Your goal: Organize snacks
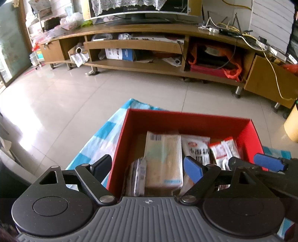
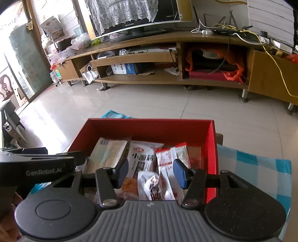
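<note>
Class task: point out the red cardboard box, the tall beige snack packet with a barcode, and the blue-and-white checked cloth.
Red cardboard box (image 1: pixel 186 121): left wrist view, far inner wall.
Tall beige snack packet with a barcode (image 1: pixel 163 160): left wrist view, front face.
Blue-and-white checked cloth (image 2: pixel 257 167): right wrist view, bare patch right of the box.

A long low wooden TV stand (image 1: pixel 141 29) runs along the far wall above a glossy pale tiled floor (image 1: pixel 78 93); a flat-screen television (image 2: pixel 137 20) draped with white lace (image 2: pixel 121 11) stands on it, yellow and white cables (image 1: pixel 240 31) tangled at its right end
</note>
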`<control>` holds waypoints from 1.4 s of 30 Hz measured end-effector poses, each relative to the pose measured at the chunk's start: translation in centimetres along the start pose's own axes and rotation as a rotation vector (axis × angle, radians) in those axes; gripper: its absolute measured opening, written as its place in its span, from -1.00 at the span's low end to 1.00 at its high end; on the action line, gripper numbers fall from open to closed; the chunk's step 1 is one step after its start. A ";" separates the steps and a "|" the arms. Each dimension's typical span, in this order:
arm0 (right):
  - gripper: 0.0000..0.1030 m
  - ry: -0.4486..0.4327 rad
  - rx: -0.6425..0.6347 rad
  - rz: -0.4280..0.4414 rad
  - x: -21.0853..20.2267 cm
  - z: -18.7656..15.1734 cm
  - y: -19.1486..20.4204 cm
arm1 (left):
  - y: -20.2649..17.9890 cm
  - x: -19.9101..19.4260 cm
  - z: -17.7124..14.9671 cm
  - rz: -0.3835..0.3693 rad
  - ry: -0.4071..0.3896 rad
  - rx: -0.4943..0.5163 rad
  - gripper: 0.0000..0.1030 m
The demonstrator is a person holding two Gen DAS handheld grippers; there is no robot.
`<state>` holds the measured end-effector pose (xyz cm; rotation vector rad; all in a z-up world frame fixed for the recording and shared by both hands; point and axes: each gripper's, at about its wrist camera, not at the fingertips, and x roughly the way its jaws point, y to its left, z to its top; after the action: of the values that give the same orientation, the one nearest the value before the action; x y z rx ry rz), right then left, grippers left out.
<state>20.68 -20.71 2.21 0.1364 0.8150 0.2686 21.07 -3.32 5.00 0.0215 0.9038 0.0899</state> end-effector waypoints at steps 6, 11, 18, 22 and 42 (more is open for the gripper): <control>0.03 0.018 0.005 -0.024 -1.2 -1.3 -0.4 | 0.3 -0.8 -2.4 -0.016 0.045 0.009 0.72; 0.03 0.023 0.013 -0.034 -2.6 -2.5 -0.9 | -0.2 -1.4 -4.7 -0.038 0.087 0.038 0.74; 0.05 0.047 -0.003 -0.034 -4.3 -4.6 -1.0 | -0.7 -0.2 -8.1 -0.123 0.207 0.014 0.81; 0.05 0.046 -0.007 -0.035 -5.2 -5.4 -1.5 | -1.0 0.4 -8.8 -0.175 0.244 -0.014 0.88; 0.15 0.181 0.072 -0.108 -4.0 -7.7 -8.1 | -2.4 2.3 -10.1 -0.186 0.292 0.020 0.55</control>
<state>13.93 -29.45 -2.05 0.1370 1.0089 0.1512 14.69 -5.72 -3.18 -0.0588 1.1938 -0.0919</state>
